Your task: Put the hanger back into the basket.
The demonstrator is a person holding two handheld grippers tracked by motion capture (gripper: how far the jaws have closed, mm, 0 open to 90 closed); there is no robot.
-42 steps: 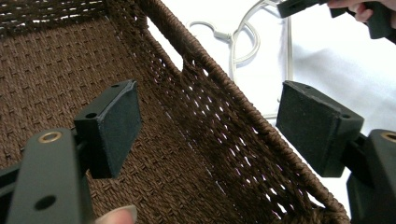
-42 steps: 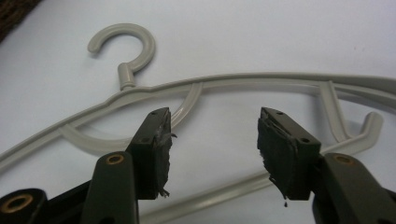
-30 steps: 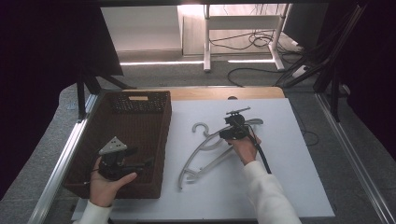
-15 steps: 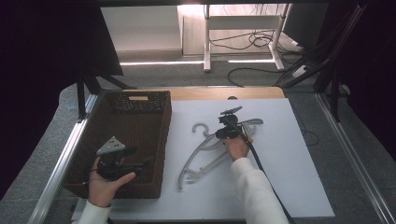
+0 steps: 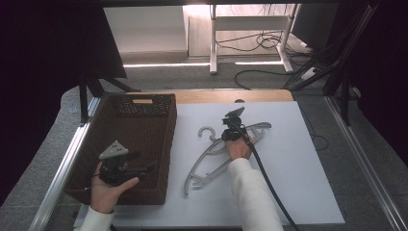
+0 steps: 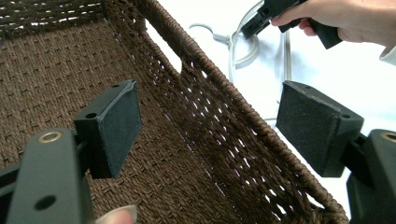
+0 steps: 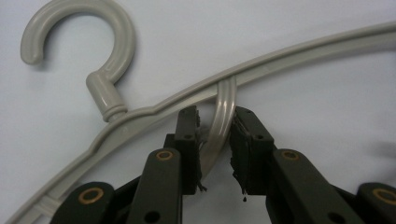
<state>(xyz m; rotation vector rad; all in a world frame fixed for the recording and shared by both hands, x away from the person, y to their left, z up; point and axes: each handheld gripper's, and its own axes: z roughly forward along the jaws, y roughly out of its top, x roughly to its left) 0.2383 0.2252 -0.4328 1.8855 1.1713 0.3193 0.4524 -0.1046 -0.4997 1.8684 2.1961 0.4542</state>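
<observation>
The desk (image 5: 298,192) lies bare right of the cable. The brown basket (image 5: 139,144) fills its left edge; over it, the left gripper (image 5: 126,166) holds its jaws spread. The grey hanger (image 5: 211,154) lies mid-desk; the right gripper (image 7: 215,140) has been closing, jaws flanking its inner strut, contact unclear.

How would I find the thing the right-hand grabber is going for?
Look at the white table, just right of the brown woven basket. Lying flat there is a grey plastic hanger, the only thing with a curled hook at its top. The right gripper has been closing its fingers round the hanger's inner curved bar.
</observation>
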